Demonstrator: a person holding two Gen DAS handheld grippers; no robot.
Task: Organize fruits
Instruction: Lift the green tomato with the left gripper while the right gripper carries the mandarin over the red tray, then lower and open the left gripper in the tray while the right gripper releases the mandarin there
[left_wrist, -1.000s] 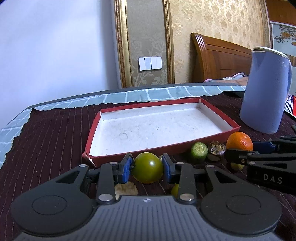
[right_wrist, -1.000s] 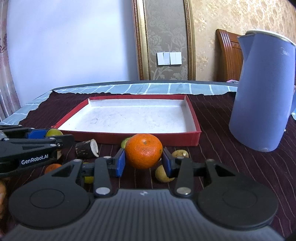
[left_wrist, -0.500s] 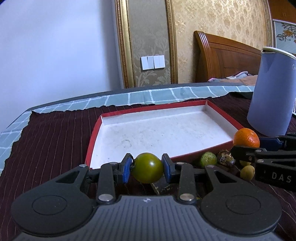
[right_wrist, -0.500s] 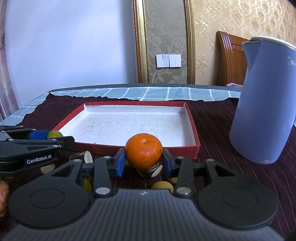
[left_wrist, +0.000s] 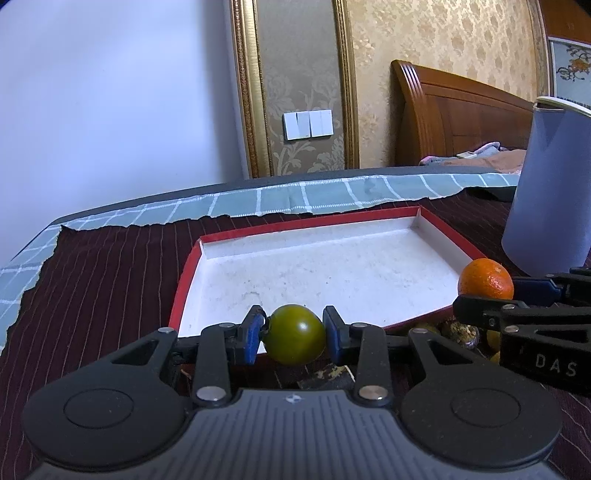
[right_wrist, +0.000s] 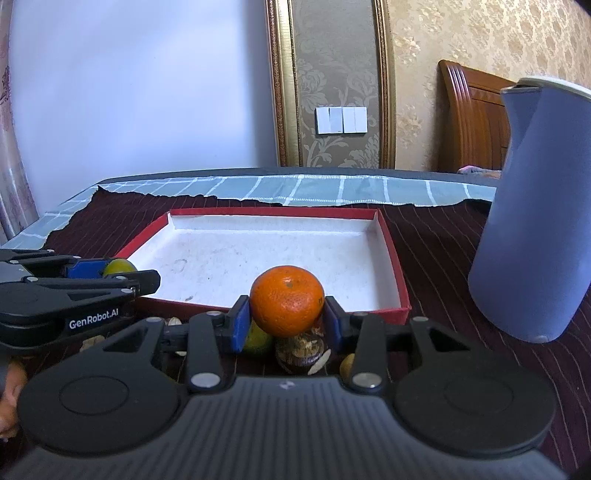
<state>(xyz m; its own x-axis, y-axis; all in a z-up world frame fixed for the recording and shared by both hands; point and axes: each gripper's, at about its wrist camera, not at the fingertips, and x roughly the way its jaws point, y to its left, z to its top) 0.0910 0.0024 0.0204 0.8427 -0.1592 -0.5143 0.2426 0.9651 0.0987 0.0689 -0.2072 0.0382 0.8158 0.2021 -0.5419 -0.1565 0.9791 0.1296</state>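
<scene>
White letters are showing on the black side of the right tool (left_wrist: 484, 291), seen from the left wrist camera. They are reading "DAS", and the edge of the picture is cutting off anything after that. White letters are also showing on the black side of the left tool (right_wrist: 118, 271), seen from the right wrist camera. They are reading "GenRobot.AI".

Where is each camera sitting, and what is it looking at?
Left wrist view: sits on the left claw, looking along it over the red tray; its pads squeeze a green fruit.
Right wrist view: sits on the right claw, facing the same tray; its pads squeeze an orange; part of a hand shows at the left edge.
Both views share the tray, the blue jug, and each other's claw.
</scene>
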